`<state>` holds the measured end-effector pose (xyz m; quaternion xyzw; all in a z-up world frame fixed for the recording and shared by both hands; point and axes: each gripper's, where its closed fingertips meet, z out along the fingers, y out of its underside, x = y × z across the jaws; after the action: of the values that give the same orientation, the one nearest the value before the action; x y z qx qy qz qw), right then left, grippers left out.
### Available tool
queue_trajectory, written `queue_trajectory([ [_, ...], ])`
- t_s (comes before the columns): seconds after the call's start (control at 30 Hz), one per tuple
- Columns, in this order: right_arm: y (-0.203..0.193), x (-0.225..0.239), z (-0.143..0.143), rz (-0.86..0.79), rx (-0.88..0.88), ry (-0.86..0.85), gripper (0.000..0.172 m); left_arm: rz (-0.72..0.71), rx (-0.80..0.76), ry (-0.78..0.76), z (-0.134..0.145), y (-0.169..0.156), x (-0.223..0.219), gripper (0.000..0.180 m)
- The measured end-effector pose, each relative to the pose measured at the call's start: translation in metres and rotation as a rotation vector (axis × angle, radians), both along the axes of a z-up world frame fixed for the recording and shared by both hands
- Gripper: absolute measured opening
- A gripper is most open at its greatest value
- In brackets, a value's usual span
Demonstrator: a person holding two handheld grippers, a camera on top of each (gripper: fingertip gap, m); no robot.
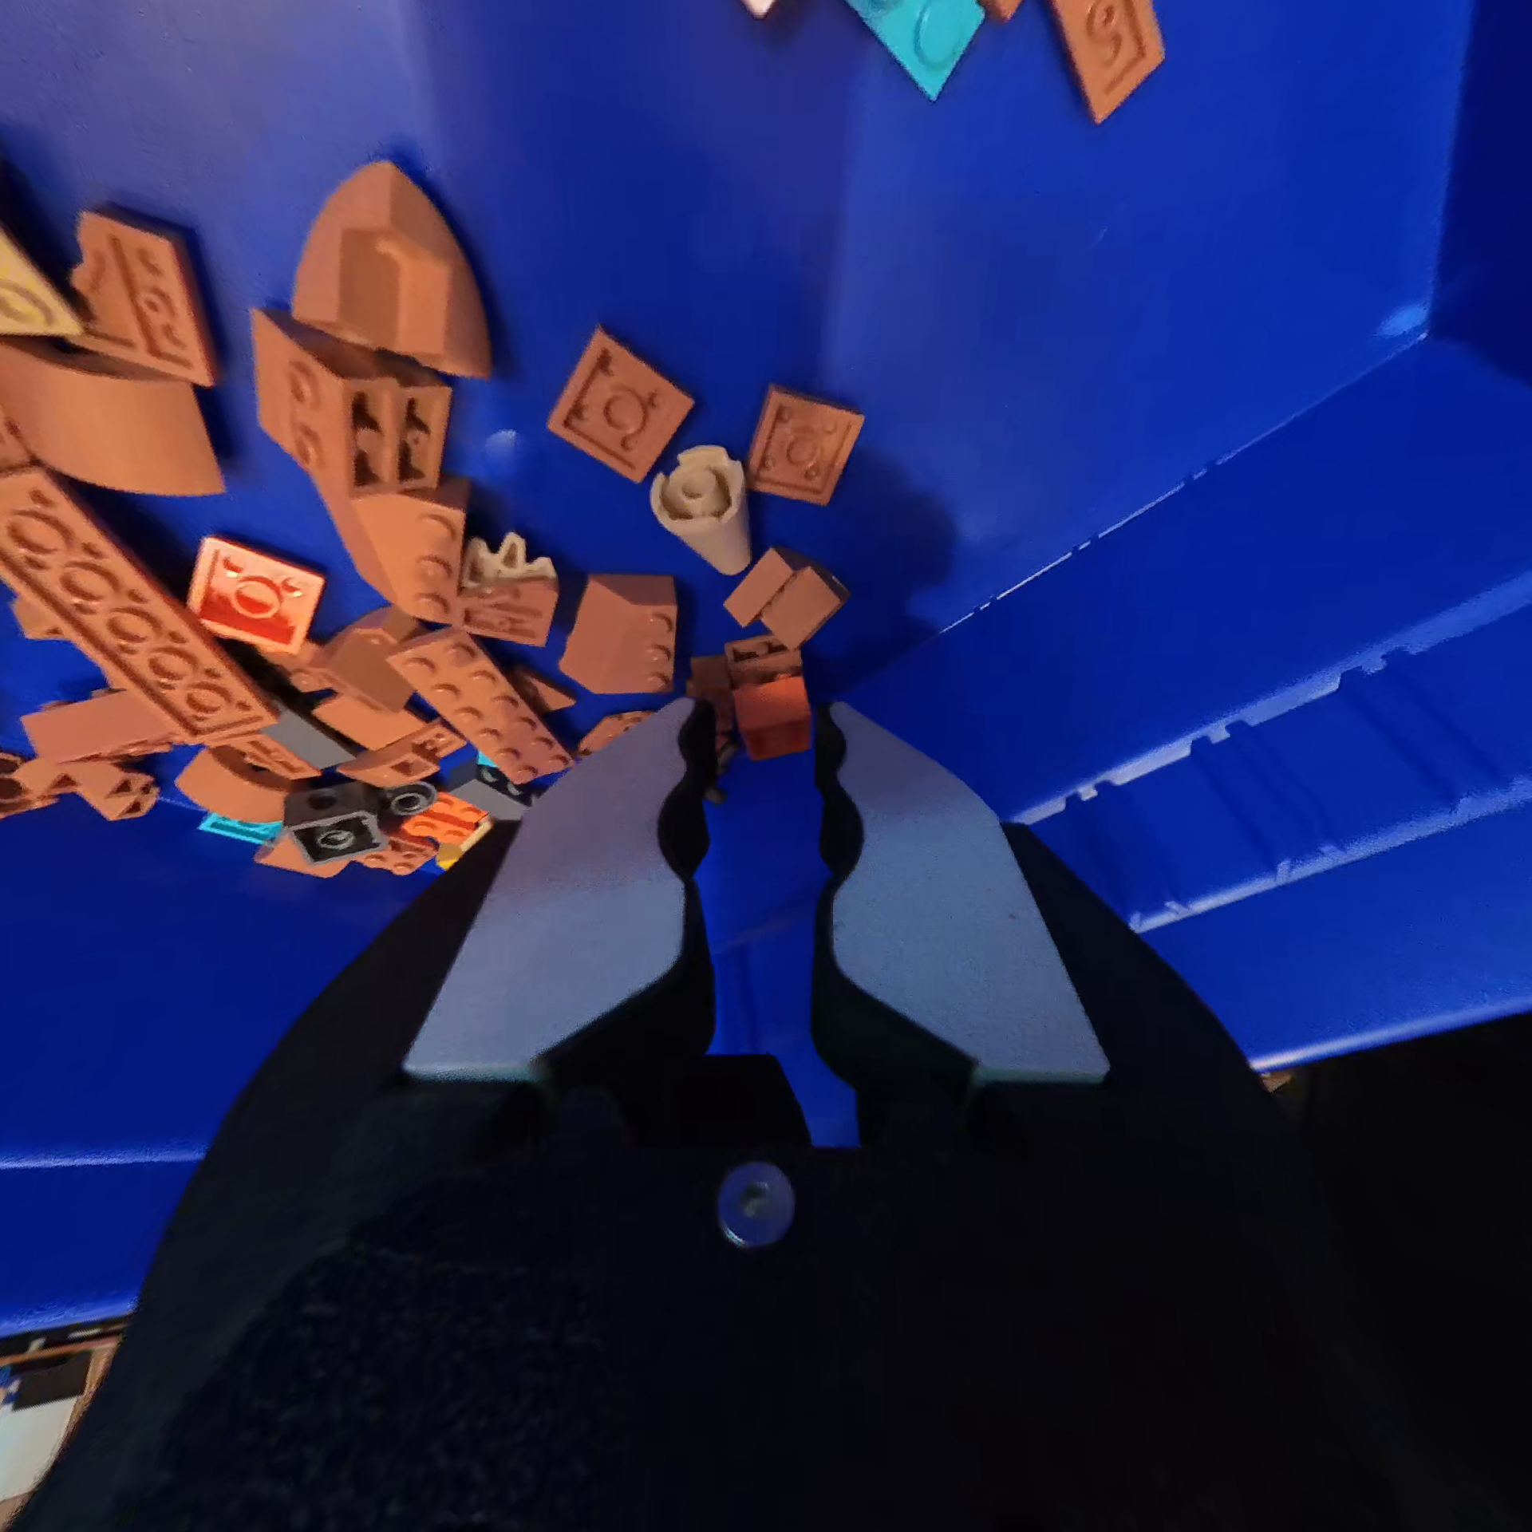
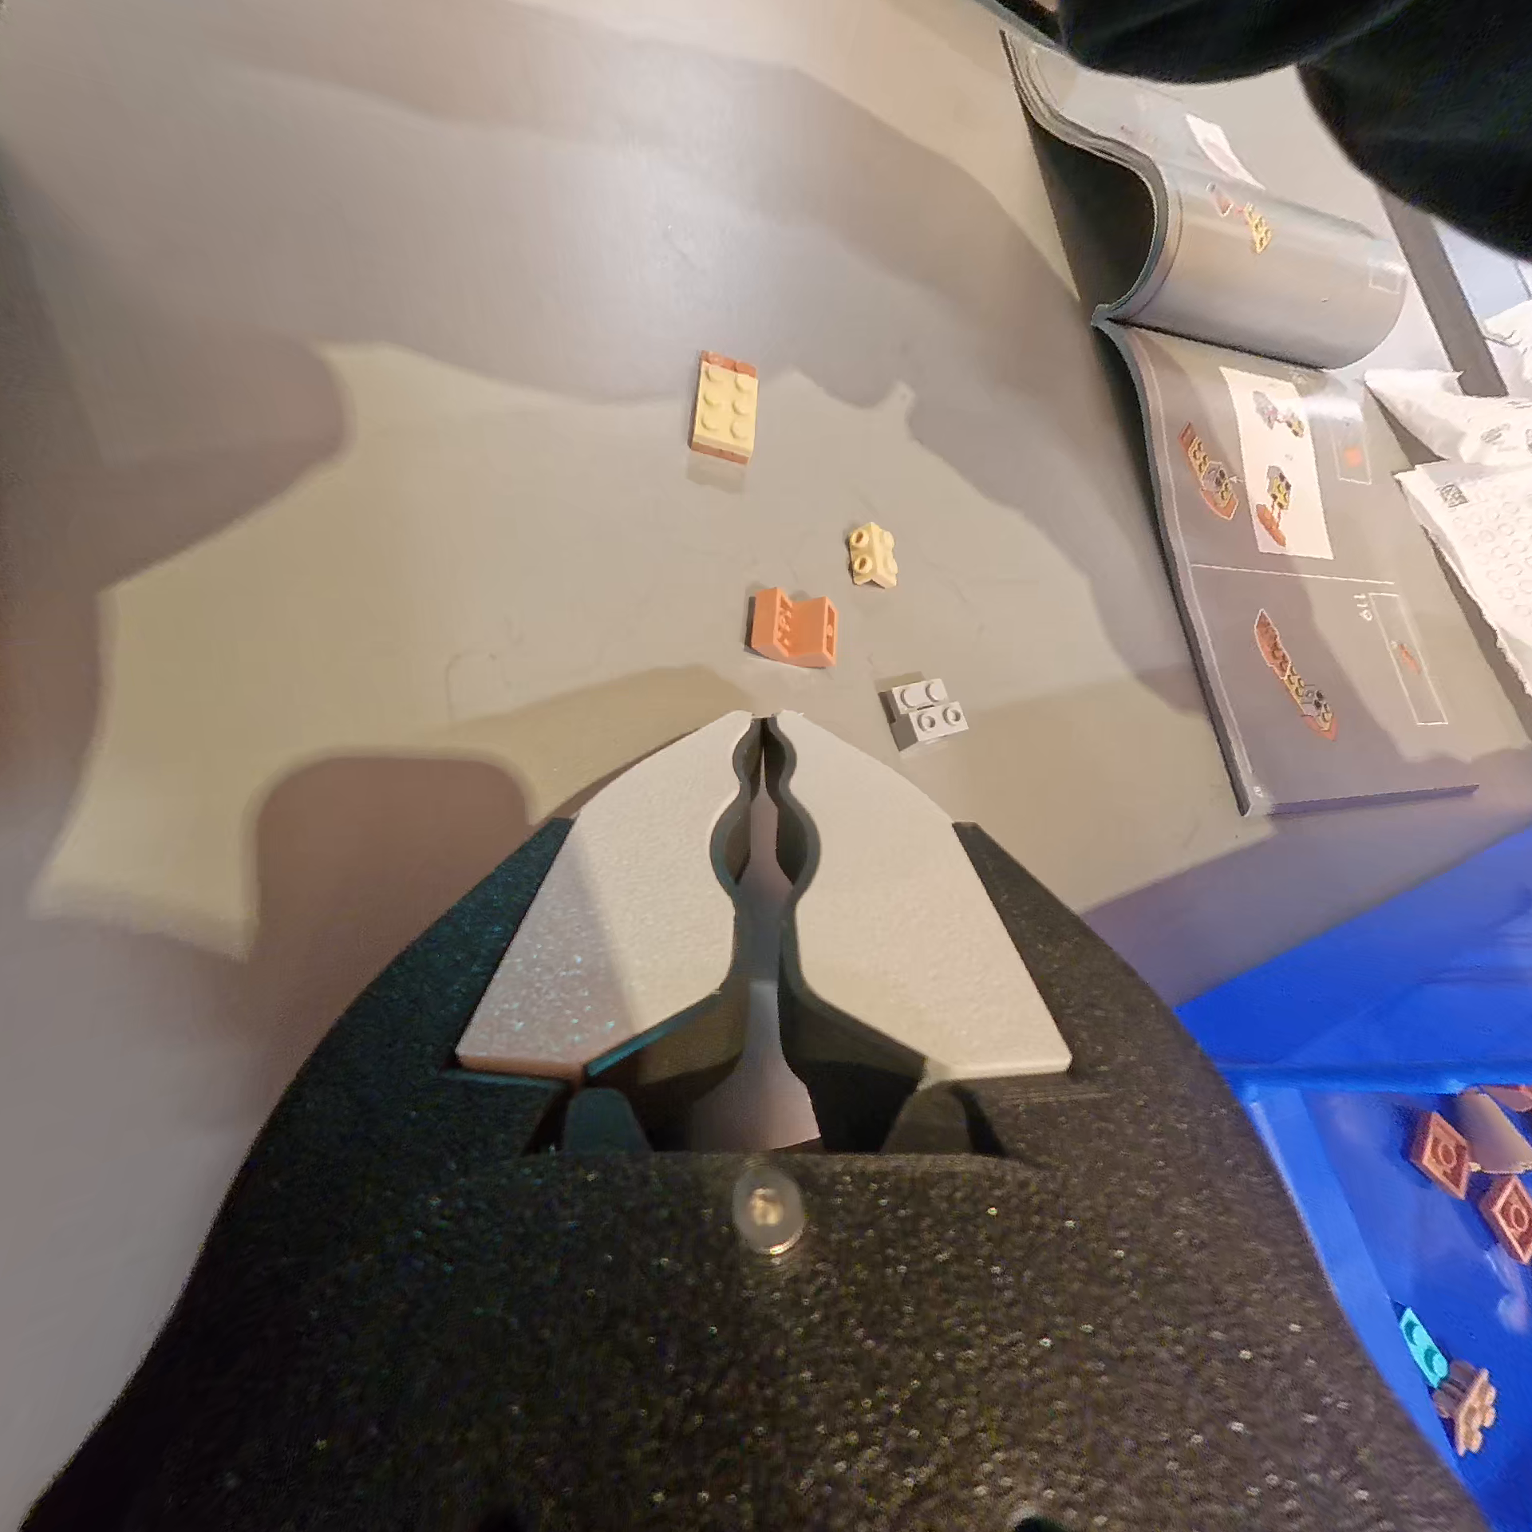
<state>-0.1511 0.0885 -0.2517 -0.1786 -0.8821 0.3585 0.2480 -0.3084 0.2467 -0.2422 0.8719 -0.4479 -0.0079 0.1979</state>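
Hovering inside the blue bin [image 1: 1078, 332], the left gripper [image 1: 758, 721] stands narrowly open around a small, rigid, light, smooth orange-brown brick [image 1: 773, 717], best pinched across flat sides, while the right gripper [image 2: 763, 719] rests closed and empty above the grey table [image 2: 414, 497].

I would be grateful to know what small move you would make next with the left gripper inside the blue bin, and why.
Probably ease the left gripper slightly forward, then close. Its jaws stand apart, and the small orange brick sits right at the tips, seemingly free of either one. Other brown pieces crowd close by in the blue bin, so a short, straight advance seems safest.
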Motion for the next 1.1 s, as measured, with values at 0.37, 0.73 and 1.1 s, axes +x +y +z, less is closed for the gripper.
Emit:
queue_trajectory([
  [0.37, 0.0, 0.0, 0.0, 0.0, 0.002, 0.001, 0.0, 0.06, 0.115, 0.001, 0.013, 0.024, -0.01, 0.017],
  [0.73, 0.0, 0.0, 0.0, -0.001, 0.001, 0.0, 0.0, 0.107, 0.285, 0.072, -0.001, 0.06, -0.029, 0.032],
  [1.1, -0.001, 0.001, 0.0, -0.001, 0.001, -0.001, 0.0, 0.151, 0.413, 0.065, 0.039, 0.053, -0.044, 0.036],
])
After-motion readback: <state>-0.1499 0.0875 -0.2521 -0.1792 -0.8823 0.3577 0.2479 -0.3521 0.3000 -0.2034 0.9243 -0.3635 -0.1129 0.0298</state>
